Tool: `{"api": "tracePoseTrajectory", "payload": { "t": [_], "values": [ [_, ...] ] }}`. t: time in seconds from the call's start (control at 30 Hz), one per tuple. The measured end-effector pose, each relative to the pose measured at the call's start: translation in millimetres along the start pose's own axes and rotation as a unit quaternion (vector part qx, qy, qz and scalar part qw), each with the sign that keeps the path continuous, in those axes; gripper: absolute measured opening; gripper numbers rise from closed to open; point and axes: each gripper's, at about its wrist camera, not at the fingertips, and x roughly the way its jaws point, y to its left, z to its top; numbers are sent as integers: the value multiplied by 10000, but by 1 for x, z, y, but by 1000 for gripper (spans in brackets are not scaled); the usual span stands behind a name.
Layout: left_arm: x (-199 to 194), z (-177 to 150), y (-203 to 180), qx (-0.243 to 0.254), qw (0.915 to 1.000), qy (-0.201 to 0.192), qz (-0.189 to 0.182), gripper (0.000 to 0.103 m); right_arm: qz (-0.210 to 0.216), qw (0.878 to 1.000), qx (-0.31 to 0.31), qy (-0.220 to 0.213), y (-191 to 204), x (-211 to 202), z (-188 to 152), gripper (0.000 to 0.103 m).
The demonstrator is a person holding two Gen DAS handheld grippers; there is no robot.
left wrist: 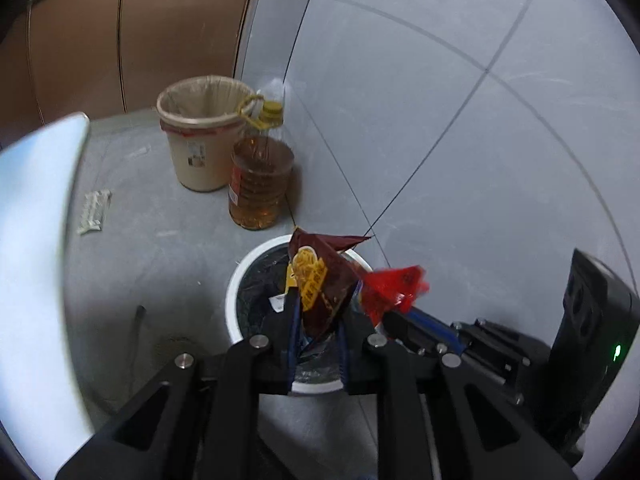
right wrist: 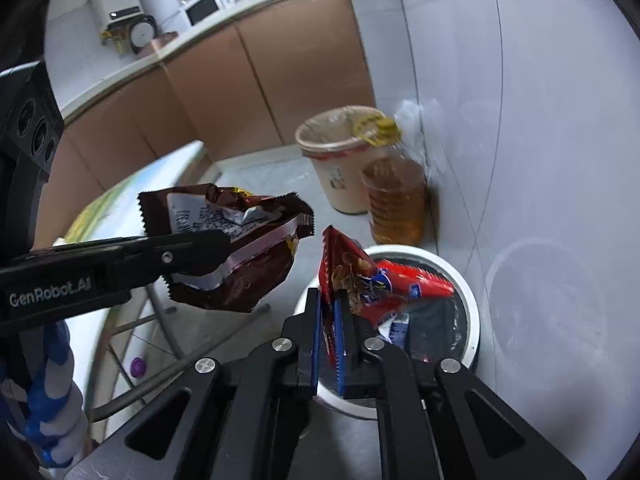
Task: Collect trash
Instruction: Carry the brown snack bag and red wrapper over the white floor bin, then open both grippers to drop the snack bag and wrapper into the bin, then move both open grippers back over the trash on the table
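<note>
My left gripper (left wrist: 319, 320) is shut on a dark brown snack wrapper (left wrist: 324, 280) with a yellow print, which hangs over the white bin (left wrist: 236, 280) lined with a black bag. My right gripper (left wrist: 396, 320) comes in from the right and pinches a red wrapper (left wrist: 394, 288) beside the brown one. In the right wrist view my right gripper (right wrist: 329, 312) is shut on that red wrapper (right wrist: 360, 276) above the white bin (right wrist: 466, 284). There my left gripper (right wrist: 212, 252) reaches in from the left with the crumpled brown wrapper (right wrist: 248, 272) in its jaws.
A beige bin (left wrist: 200, 140) with a clear liner and a large bottle of oil (left wrist: 260, 184) stand by the tiled wall behind the white bin. A pale table edge (left wrist: 36, 240) fills the left. A small white item (left wrist: 94, 212) lies on the floor. Brown cabinets (right wrist: 240, 80) run behind.
</note>
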Motion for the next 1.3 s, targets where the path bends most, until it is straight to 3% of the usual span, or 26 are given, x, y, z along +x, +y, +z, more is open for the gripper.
{"api": "tracePoseTrajectory", "payload": {
  "t": [0.1, 0.2, 0.33, 0.47, 0.63, 1.0, 1.3],
  "values": [
    [22, 1, 1, -128, 9998, 137, -73, 18, -231, 9996, 29, 145, -6, 17, -2, 9],
    [39, 2, -2, -143, 9995, 257, -111, 23, -385, 9989, 150, 238, -16, 27, -6, 20],
    [39, 0, -1, -274, 9992, 238, -185, 40, -452, 9983, 218, 294, -19, 26, -14, 24],
    [26, -3, 2, -360, 9990, 158, -225, 41, -471, 9982, 290, 247, -17, 20, -17, 26],
    [-8, -12, 6, -465, 9985, -141, -247, 42, -391, 9988, 272, 122, -3, 5, -17, 31],
    [-116, -54, 14, -473, 9931, -1056, 207, 42, -83, 9994, -116, -326, 57, -50, -16, 39],
    [-170, -83, 14, -418, 9900, -1282, 411, 42, 93, 9969, -481, -608, 93, -94, -20, 42]
  ]
}}
